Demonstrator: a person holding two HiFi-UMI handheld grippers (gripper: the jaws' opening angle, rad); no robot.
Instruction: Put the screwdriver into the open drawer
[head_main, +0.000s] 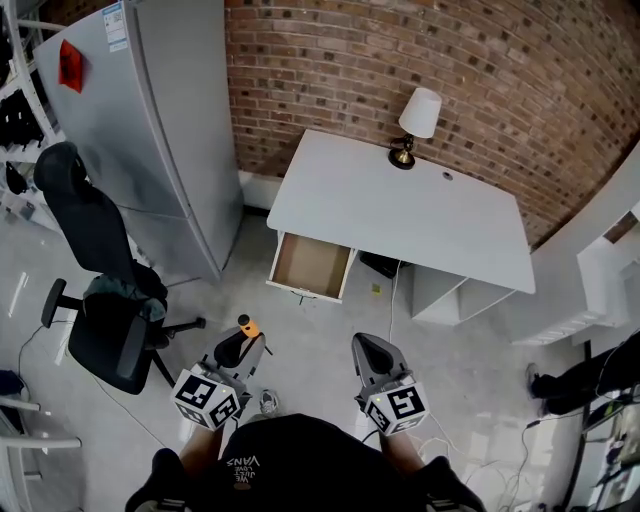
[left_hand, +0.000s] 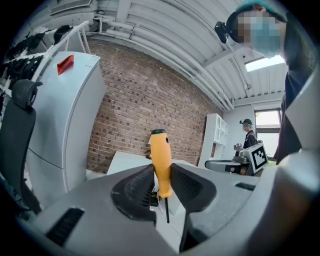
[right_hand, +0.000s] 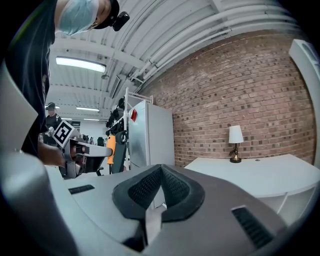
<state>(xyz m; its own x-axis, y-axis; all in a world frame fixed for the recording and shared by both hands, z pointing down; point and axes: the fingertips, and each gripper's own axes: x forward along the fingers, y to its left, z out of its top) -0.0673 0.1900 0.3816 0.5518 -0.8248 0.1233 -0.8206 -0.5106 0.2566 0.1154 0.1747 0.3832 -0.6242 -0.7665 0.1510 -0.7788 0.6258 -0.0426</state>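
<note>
My left gripper (head_main: 238, 345) is shut on a screwdriver (left_hand: 161, 167) with an orange handle, held upright between the black pads; its dark shaft points down. In the head view the orange handle (head_main: 248, 326) sticks out past the jaw tips. My right gripper (head_main: 372, 352) is shut with nothing in it, the pads (right_hand: 170, 187) meeting at the tip. The open drawer (head_main: 311, 266) hangs out from the left front of the white desk (head_main: 400, 205), its brown bottom bare. Both grippers hover over the floor, a short way in front of the drawer.
A black office chair (head_main: 105, 290) stands at the left, next to a grey fridge (head_main: 150, 120). A lamp (head_main: 415, 125) stands on the desk's far edge by the brick wall. A white shelf (head_main: 610, 270) is at the right. Cables lie on the floor.
</note>
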